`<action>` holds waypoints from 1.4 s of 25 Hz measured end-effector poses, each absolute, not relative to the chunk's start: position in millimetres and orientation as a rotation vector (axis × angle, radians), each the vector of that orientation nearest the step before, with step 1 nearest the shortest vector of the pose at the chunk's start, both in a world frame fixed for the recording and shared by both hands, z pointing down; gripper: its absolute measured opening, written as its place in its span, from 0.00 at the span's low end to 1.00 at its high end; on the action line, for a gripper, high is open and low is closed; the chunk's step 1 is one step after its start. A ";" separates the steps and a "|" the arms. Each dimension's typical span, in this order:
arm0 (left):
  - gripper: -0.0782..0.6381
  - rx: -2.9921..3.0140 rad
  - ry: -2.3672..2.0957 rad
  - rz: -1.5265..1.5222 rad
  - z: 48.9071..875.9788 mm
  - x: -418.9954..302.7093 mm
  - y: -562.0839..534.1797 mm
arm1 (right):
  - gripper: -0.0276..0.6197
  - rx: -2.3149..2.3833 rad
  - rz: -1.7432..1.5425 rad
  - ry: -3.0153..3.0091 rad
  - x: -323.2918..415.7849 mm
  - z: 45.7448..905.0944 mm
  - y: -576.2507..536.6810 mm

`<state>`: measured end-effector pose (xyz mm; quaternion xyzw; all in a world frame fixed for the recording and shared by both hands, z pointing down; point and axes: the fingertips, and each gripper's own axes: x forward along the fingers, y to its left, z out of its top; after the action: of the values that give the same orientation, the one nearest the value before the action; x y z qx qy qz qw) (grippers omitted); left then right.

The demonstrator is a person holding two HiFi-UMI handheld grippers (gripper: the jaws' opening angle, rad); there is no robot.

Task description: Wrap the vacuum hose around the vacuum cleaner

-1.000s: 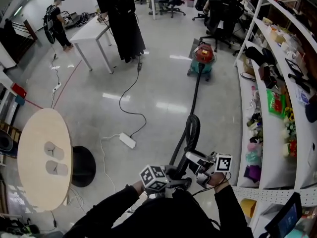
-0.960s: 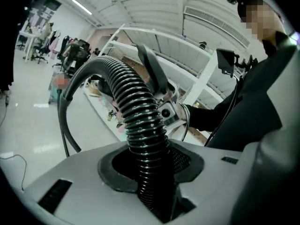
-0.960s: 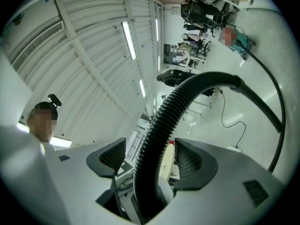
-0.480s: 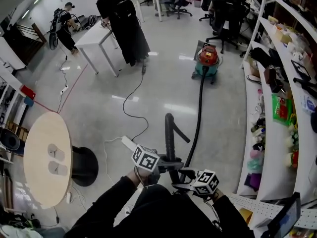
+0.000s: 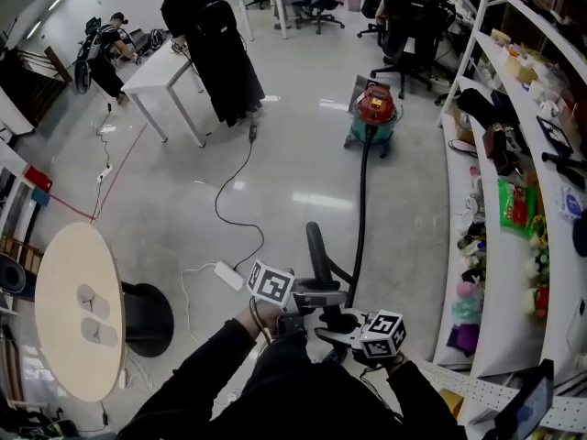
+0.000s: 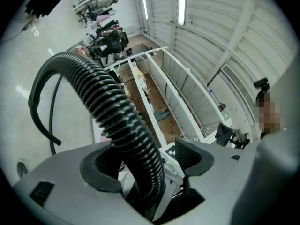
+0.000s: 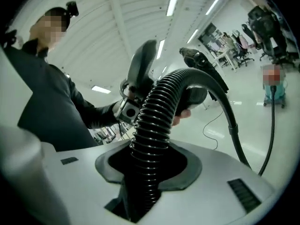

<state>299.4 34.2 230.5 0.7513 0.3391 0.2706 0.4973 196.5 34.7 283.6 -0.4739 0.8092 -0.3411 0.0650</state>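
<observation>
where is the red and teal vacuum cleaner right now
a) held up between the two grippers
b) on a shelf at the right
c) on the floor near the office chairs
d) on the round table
C: the vacuum cleaner stands on the floor just in front of the office chairs, with its hose running from it along the floor towards the person.
</observation>
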 end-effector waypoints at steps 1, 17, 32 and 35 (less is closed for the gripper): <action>0.59 1.830 0.836 0.673 235.9 302.6 26.4 | 0.29 -1.424 -1.066 2.395 207.8 284.1 28.4; 0.60 2.216 1.327 0.874 315.3 282.4 -29.6 | 0.29 -1.510 -1.150 1.584 388.7 243.5 -131.7; 0.37 2.062 1.143 0.617 232.6 368.5 -137.7 | 0.58 -1.444 -0.973 1.703 420.6 207.8 -156.6; 0.37 2.029 1.072 0.643 229.9 392.3 -164.4 | 0.58 -1.462 -1.030 1.832 391.8 234.7 -147.5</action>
<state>392.3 -164.4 229.9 0.7908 0.4180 0.2508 0.3702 391.8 -147.5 234.7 -0.5471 0.6856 -0.3855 0.2864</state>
